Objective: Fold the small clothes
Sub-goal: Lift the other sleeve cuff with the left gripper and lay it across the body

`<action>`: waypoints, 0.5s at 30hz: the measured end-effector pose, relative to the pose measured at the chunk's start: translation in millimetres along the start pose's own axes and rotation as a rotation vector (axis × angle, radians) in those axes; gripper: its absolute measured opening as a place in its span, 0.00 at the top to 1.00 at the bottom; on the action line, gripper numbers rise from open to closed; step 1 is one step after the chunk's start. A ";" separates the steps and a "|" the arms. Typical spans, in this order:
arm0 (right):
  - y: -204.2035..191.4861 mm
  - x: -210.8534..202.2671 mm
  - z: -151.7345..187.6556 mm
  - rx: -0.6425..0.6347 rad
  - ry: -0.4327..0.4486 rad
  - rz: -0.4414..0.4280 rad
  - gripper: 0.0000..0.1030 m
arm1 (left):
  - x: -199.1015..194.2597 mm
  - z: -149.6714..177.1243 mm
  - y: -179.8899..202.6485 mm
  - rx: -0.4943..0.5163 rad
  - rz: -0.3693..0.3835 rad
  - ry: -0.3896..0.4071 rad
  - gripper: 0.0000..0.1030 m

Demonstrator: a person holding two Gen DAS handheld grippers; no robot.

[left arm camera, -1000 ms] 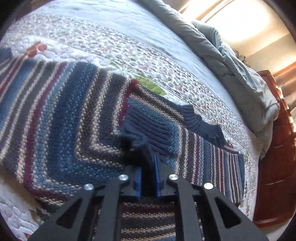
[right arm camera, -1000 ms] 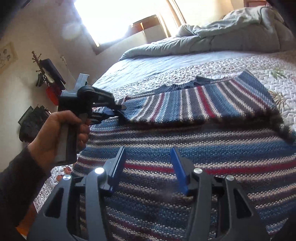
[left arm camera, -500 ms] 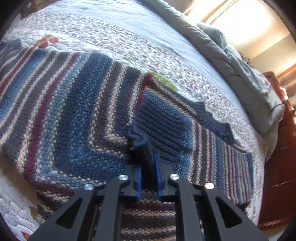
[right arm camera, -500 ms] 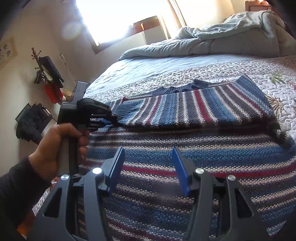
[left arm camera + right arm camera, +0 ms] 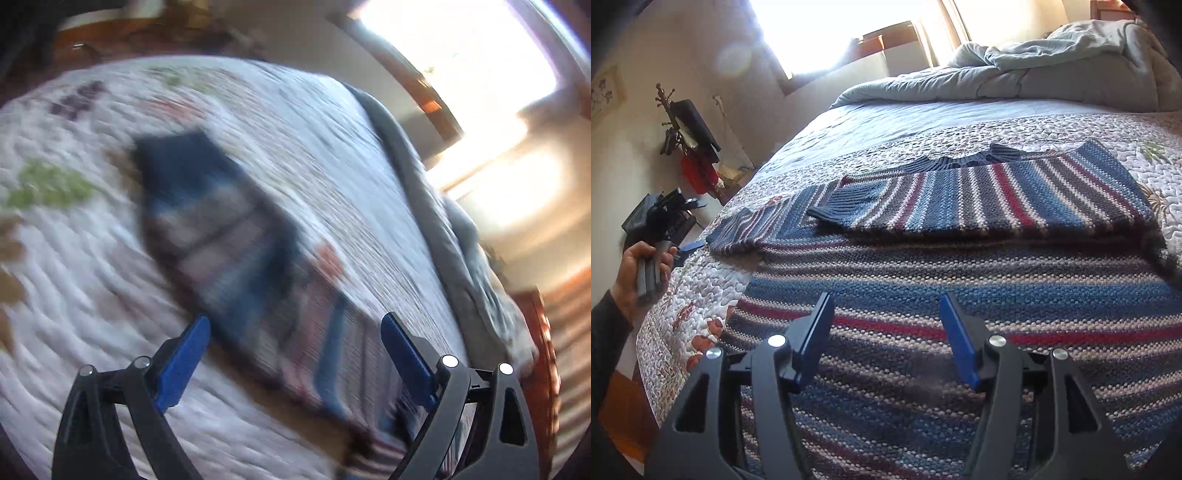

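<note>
A striped knit sweater [image 5: 960, 273] in blue, red, grey and cream lies flat on the bed. One sleeve [image 5: 979, 199] is folded across its upper part, with the ribbed cuff [image 5: 834, 210] lying free. My right gripper [image 5: 886, 332] is open and empty, just above the sweater's lower part. My left gripper [image 5: 295, 354] is open and empty; its view is motion-blurred and shows the sweater [image 5: 229, 236] ahead. In the right wrist view the left gripper [image 5: 689, 225] is off the bed's left edge, held in a hand, apart from the sweater.
The bed has a white floral quilt [image 5: 701, 295] and a crumpled grey duvet [image 5: 1015, 70] at the far end. A coat rack with dark and red items [image 5: 690, 147] stands by the left wall. Wooden furniture [image 5: 539, 369] is at the right of the left wrist view.
My left gripper has let go of the sleeve cuff, opened, and pulled back to the left off the sweater. The cuff now lies on the sweater. My right gripper has barely moved.
</note>
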State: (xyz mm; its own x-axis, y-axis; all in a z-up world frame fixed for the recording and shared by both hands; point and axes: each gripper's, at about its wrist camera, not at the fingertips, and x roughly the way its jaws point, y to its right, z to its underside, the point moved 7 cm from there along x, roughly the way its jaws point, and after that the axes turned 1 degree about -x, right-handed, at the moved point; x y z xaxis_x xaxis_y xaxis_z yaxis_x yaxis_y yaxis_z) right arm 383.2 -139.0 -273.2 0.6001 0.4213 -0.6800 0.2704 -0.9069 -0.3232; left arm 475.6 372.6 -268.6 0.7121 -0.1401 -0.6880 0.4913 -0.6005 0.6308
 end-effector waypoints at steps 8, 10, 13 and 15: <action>-10.7 12.3 8.2 -0.035 -0.013 -0.003 0.40 | 33.5 -72.4 -62.3 -0.103 -0.015 0.029 0.09; -12.6 18.0 11.0 -0.043 -0.023 0.002 0.40 | 50.3 -76.7 -69.1 -0.089 -0.044 0.012 0.09; -12.7 24.8 15.0 -0.047 -0.036 0.011 0.40 | 69.8 -80.2 -71.5 -0.066 -0.071 0.027 0.08; -12.4 29.0 17.2 -0.045 -0.046 0.014 0.40 | 74.4 -84.8 -70.3 -0.060 -0.069 0.044 0.06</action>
State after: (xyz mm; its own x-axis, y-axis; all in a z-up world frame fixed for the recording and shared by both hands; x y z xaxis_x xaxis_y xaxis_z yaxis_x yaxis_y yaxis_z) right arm 384.3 -115.4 -300.2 0.5688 0.4079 -0.7142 0.2969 -0.9116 -0.2842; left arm 536.5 471.1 -333.7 0.6963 -0.0642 -0.7149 0.5680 -0.5595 0.6035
